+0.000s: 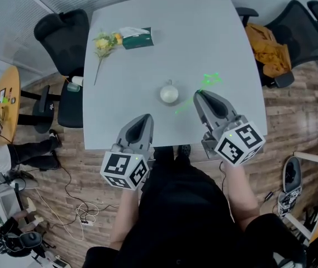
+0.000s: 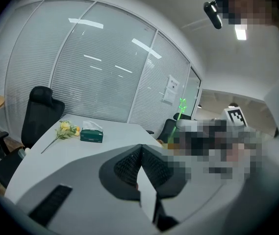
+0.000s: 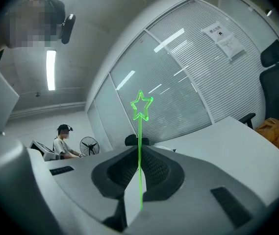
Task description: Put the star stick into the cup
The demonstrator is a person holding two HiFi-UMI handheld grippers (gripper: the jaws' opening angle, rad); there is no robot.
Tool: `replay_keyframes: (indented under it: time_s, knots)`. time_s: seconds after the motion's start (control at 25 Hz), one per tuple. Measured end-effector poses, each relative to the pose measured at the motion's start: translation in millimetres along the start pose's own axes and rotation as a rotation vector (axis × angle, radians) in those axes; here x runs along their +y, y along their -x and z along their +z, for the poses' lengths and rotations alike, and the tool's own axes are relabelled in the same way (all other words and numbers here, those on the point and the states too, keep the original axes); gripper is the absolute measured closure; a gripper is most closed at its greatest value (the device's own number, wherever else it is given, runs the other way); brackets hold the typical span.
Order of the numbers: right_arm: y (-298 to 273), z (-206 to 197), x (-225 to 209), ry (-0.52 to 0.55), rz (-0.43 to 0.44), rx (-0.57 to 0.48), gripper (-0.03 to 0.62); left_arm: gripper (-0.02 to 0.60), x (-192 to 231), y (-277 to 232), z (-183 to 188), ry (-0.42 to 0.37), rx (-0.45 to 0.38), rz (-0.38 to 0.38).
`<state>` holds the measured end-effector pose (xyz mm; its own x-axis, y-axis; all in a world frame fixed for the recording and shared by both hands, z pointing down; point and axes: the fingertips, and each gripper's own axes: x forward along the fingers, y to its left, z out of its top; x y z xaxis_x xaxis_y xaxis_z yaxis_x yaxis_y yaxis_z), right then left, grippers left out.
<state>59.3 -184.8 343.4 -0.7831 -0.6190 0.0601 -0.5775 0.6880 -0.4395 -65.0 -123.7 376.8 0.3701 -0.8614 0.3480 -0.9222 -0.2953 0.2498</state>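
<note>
We clamp the star stick in the right hand-held gripper | left hand-held gripper closed, empty | cup on surface | wall notice unreadable

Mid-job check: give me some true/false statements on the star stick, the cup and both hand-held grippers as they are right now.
1. The right hand-held gripper is shut on the star stick. True.
2. The star stick stands in the cup. False: it is outside the cup, to its right.
3. The left hand-held gripper holds the flower. False: its jaws are together on nothing.
4. The tissue box lies beside the flower. True.
</note>
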Motion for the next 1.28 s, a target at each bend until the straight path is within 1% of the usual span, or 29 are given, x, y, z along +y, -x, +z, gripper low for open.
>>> replay_keyframes:
  time_s: [0.28, 0.64, 0.92, 1.28]
  knots:
    - [-22, -12, -14, -0.017, -0.050, 0.040, 0.568, 0.586, 21, -21, 1, 0.023, 0.026, -0.038]
    - [-57, -24, -40, -0.033, -0.105, 0.090, 0.568, 0.586, 50, -52, -8, 0.054, 0.092, -0.076]
    - [-79, -50, -62, -0.044, -0.158, 0.141, 0.568, 0.586, 66, -72, -15, 0.071, 0.131, -0.120]
    - [-96, -77, -83, -0.064, -0.211, 0.199, 0.568, 0.586, 84, -91, -28, 0.090, 0.182, -0.150]
